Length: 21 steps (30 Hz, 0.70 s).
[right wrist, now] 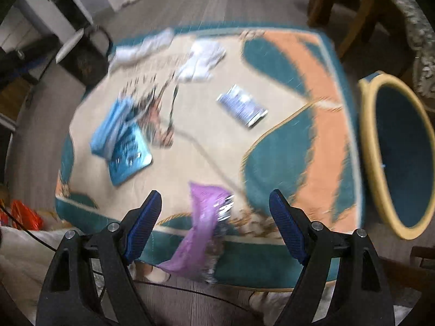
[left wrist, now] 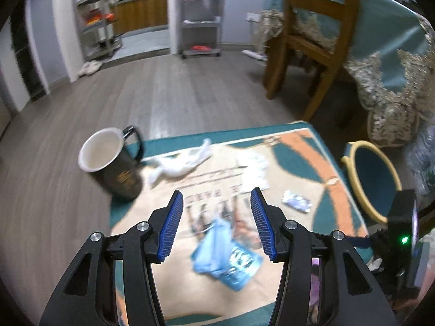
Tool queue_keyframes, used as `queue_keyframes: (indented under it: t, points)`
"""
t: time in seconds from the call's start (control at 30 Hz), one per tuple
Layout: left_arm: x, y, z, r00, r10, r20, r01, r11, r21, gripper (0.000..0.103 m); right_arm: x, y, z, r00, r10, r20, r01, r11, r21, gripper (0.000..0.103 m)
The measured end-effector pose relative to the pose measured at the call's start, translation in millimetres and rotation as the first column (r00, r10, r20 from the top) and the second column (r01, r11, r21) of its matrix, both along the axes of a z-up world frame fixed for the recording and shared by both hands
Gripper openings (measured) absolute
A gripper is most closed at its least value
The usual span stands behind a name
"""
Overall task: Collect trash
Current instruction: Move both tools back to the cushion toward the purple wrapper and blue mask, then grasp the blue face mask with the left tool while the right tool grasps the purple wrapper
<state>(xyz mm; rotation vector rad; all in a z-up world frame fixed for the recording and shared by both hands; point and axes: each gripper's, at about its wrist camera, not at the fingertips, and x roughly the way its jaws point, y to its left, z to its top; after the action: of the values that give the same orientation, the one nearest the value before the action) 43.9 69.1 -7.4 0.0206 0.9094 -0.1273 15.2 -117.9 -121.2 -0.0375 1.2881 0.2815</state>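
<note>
Left gripper: fingers apart, nothing between them, above the blue wrappers.
White tissues: two crumpled heaps at the far end of the rug, beside the mug; uncollected.
Silver-blue packet: flat mid-rug, uncollected.
Purple wrapper: at the rug's near edge, below the right gripper, whose fingers stand wide and empty.
Bin: just right of the rug, looks empty.
Progress: at least five pieces left; collecting seems barely begun.
</note>
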Motion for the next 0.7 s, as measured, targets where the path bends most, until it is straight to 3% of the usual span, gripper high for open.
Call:
queue_keyframes:
  t: [0.07,0.17,0.2,0.23,0.37,0.53,0.7]
  points:
    - [-1,9,-4,1.000,0.020,-0.012,-0.020,1.000,0.006,0.053,-2,12,-13,0.999,0.027,-0.028,-0.028,0.999,-0.046,0.070]
    - [1,17,-13,0.999,0.030,-0.043,-0.030,1.000,0.007,0.053,-3,20,-26,0.997,0.048,-0.062,-0.053,0.995,-0.082,0.044]
    - [2,18,-18,0.998,0.030,-0.059,-0.030,0.999,0.011,0.053,-3,22,-28,0.996,0.056,-0.070,-0.063,0.994,-0.095,0.031]
    - [3,18,-23,0.997,0.030,-0.075,-0.029,0.999,0.014,0.053,-2,23,-29,0.996,0.064,-0.069,-0.071,0.993,-0.099,0.026]
    - [6,13,-47,0.989,0.025,-0.147,-0.025,1.000,0.007,0.053,0,21,-20,0.998,0.063,-0.011,-0.064,0.994,-0.084,0.018]
    - [11,2,-72,0.977,0.032,-0.212,-0.030,0.999,0.010,0.053,9,10,6,0.994,0.031,0.106,-0.026,0.999,-0.048,0.018]
    - [18,-16,-89,0.966,-0.007,-0.259,0.017,0.999,0.038,0.053,15,-5,18,0.990,0.009,0.139,-0.006,1.000,-0.025,0.018]
